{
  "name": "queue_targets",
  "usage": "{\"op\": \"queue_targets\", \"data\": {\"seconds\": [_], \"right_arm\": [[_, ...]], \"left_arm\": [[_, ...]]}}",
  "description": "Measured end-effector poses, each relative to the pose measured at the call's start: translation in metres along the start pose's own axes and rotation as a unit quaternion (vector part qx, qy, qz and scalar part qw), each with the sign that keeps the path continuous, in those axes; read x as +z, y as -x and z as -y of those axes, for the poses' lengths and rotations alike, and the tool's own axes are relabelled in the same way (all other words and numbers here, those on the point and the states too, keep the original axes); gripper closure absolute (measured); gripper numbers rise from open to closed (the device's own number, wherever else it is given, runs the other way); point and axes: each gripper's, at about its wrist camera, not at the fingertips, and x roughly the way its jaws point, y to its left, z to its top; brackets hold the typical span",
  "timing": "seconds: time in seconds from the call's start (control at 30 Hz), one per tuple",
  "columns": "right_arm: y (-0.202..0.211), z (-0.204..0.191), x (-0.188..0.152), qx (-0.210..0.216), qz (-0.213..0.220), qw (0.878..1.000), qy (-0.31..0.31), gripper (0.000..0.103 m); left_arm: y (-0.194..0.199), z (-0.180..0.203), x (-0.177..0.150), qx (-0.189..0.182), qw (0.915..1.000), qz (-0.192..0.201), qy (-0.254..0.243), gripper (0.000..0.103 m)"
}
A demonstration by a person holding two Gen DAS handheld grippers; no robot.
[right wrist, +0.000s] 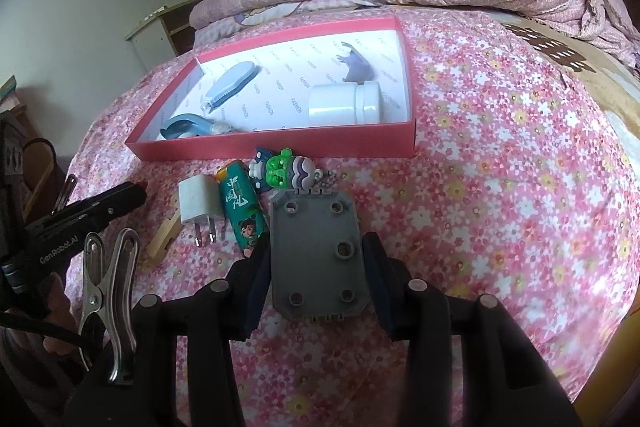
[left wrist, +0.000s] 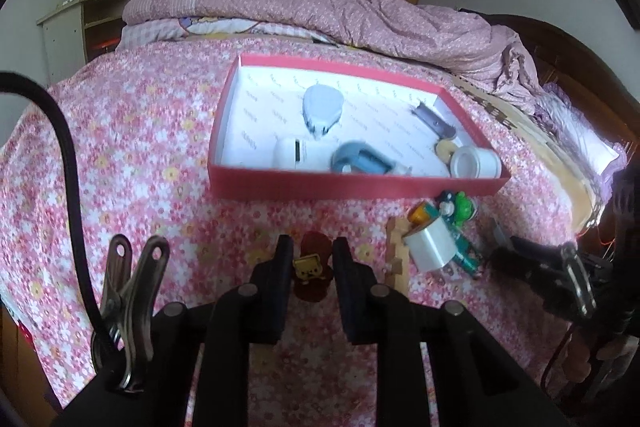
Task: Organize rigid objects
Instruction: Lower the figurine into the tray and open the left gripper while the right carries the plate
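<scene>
A red box (left wrist: 352, 185) with a white floor sits on the floral bed; it also shows in the right wrist view (right wrist: 280, 141). Inside lie a blue-grey nail clipper (left wrist: 322, 109), a white jar (right wrist: 346, 105), a blue tool (left wrist: 360, 157) and a purple toy (right wrist: 356, 67). My left gripper (left wrist: 308, 259) has its fingers on both sides of a small dark red toy with a yellow face (left wrist: 312, 269). My right gripper (right wrist: 318, 251) has its fingers against both sides of a grey plate (right wrist: 316, 259) lying on the bed.
In front of the box lie a white charger plug (right wrist: 200, 205), a green lighter (right wrist: 240, 211), a green and blue toy figure (right wrist: 280, 173) and a wooden piece (right wrist: 164, 235). A rumpled pink quilt (left wrist: 320, 11) lies behind the box. Wardrobes stand at the back.
</scene>
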Motion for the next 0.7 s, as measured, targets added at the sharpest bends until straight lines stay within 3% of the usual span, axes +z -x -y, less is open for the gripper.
{"op": "queue_targets", "data": {"seconds": [0.47, 0.7], "right_arm": [[0.0, -0.004, -0.002, 0.006, 0.0, 1.0, 0.004, 0.058], [0.0, -0.003, -0.001, 0.008, -0.001, 1.0, 0.003, 0.058]], "left_arm": [[-0.01, -0.012, 0.062, 0.023, 0.999, 0.038, -0.004, 0.082], [-0.04, -0.026, 0.077, 0.034, 0.9992, 0.021, 0.008, 0.082]]}}
